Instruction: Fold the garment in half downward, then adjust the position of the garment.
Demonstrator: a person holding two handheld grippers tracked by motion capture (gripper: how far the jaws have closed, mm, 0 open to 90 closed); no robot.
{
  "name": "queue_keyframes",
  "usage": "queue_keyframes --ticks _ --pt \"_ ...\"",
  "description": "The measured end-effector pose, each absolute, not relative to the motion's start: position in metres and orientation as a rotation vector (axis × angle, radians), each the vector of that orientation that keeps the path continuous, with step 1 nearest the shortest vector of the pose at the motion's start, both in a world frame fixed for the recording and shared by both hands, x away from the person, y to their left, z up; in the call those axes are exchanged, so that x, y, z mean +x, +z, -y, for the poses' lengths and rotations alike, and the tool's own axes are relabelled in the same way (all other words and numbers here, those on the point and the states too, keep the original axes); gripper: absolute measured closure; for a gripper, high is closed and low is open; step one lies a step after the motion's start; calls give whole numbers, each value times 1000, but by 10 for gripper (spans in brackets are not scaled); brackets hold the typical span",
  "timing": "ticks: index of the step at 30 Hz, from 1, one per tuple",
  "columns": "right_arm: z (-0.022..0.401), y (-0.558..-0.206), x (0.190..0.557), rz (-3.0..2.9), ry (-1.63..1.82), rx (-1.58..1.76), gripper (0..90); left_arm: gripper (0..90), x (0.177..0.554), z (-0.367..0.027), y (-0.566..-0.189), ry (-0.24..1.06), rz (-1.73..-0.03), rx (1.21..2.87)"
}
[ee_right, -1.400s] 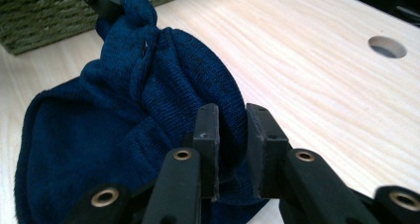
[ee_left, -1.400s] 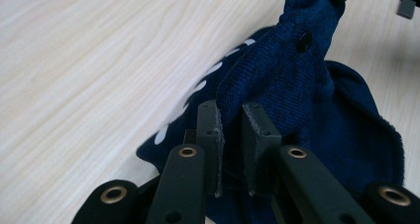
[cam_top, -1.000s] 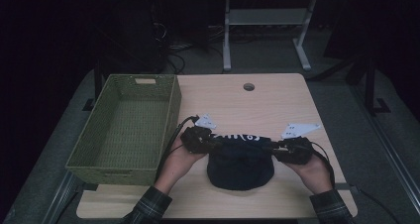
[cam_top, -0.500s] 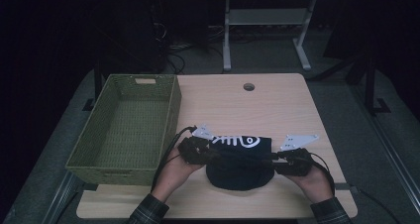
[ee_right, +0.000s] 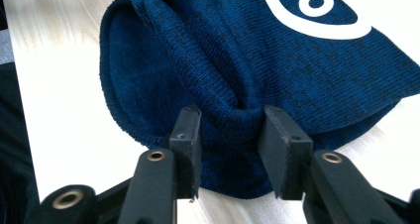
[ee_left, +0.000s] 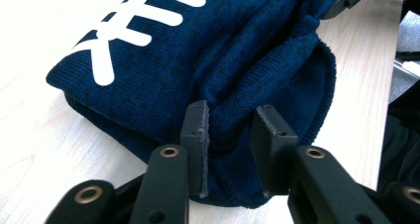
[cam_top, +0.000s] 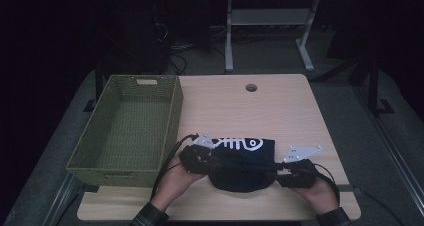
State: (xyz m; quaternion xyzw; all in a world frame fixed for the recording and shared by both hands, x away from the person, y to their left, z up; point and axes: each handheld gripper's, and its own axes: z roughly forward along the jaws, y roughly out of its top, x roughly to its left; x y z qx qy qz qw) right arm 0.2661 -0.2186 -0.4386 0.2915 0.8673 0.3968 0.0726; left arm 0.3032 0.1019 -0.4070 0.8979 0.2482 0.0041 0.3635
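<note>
Blue knit cloth (cam_top: pixel 243 162) w/ a white fish-bone print lies folded near the front of the wood table (cam_top: pixel 280 111). Left gripper (ee_left: pixel 229 130) & right gripper (ee_right: pixel 229 135) each pinch a fold of it. Green basket (cam_top: pixel 127 128) sits to its left.

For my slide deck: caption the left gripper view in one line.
Left gripper pinching a fold of navy knitted cloth with white print on the pale wooden table.

- Table, light wood (cam_top: pixel 280 106): 1
- Basket, green woven (cam_top: pixel 125 128): 1, left
- Knit cloth, dark blue with white fish-bone print (cam_top: pixel 245 161): 1, near centre
- Hand-held grippers: 2, left gripper (cam_top: pixel 200 158), right gripper (cam_top: pixel 295 173)
- Hands: 2
</note>
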Motion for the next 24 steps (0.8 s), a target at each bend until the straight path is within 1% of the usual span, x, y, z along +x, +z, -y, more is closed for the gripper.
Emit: queue_keyframes --ticks 5,8,12,16,18,20,21,23,24 --pt "222 -428 267 -2573 1238 884 512 632 302 -100 -397 24 -621 2292" --pt "225 -420 267 -2547 1271 894 483 600 300 -99 -390 37 -608 2286" --pt "230 -411 267 -2518 1308 883 460 568 296 -100 -377 53 -591 2261" --pt "233 -400 267 -2491 1336 874 449 563 296 -103 -366 72 -581 2235" --pt "234 -395 268 -2480 1353 875 456 587 298 -103 -363 78 -588 2221" --pt "233 -392 270 -2476 1353 868 488 648 301 -102 -362 78 -590 2217" --pt "232 -392 272 -2475 1348 869 521 690 303 -101 -363 71 -598 2211" --pt "230 -392 276 -2481 1342 877 582 742 308 -99 -364 67 -602 2220" --pt "228 -393 279 -2487 1338 873 629 779 311 -97 -366 74 -601 2226"
